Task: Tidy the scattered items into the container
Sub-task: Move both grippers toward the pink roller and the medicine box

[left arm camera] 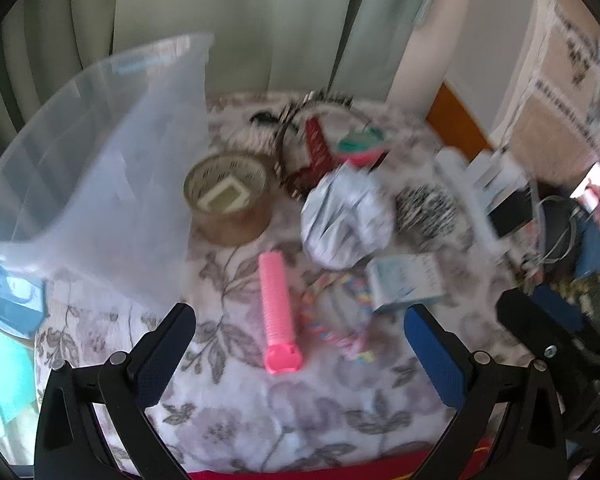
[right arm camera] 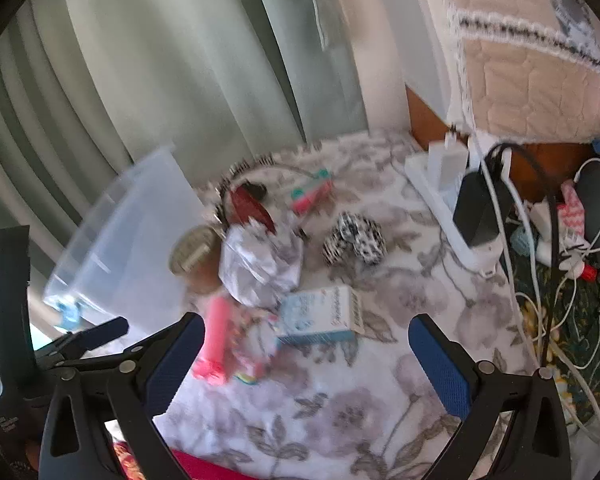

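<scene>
Lying lengthwise, pink roller [left arm camera: 278, 312], capped end nearest, jaws apart

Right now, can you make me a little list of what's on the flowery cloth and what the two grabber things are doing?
Surface: flowery cloth
Container: clear plastic bin, far left, nothing visible inside
Nearest the left gripper: pink ribbed tube
Beside the tube: colourful ring, small blue-and-white box
Middle: crumpled silver bag, black-and-white scrunchie, round tan tin
Far back: headband, red item, pink-and-teal item
Left gripper: jaws open, holding nothing
Right gripper: jaws open, holding nothing
Picture quality: blurry
</scene>
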Tool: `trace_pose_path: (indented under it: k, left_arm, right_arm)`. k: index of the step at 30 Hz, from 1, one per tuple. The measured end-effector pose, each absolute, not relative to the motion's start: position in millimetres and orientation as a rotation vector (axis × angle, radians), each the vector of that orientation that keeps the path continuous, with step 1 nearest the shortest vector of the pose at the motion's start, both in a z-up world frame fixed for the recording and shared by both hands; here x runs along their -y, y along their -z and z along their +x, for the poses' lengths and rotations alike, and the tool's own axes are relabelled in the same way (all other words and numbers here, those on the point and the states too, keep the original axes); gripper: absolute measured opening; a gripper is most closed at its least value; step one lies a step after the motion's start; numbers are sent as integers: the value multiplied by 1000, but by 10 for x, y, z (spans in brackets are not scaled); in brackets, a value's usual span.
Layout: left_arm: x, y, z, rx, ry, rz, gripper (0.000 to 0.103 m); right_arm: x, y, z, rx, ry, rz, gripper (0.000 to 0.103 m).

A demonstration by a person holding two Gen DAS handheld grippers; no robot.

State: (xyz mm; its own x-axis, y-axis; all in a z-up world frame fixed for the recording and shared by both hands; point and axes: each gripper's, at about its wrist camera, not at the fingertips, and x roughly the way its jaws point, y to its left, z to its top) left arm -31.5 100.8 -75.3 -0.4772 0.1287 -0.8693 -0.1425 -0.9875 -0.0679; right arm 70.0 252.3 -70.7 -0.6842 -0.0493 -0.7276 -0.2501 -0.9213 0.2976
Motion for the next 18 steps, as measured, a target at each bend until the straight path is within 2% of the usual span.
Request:
trace_pose_path:
  k: [5,10,14,18]
  left_arm:
    - [-943,1041,-379,5,-2531,-1626,103]
    - [-937,1209,-421,-36,-2524,-1694,101]
    - [-950,1295,-456,-87,-2558,-1736,92]
    - [-943,1356,-501,-85,-2561,-1763,77]
  right_arm:
    - [-2523,964,581,-560,-2660,-1302,103]
    - [-2518,1190,435,-565,-2617,-1380,95]
    - [-2494,1379,283,-568,-2583,-1457,89]
    - [-2459,1492,133,-571,-2578,-1498,82]
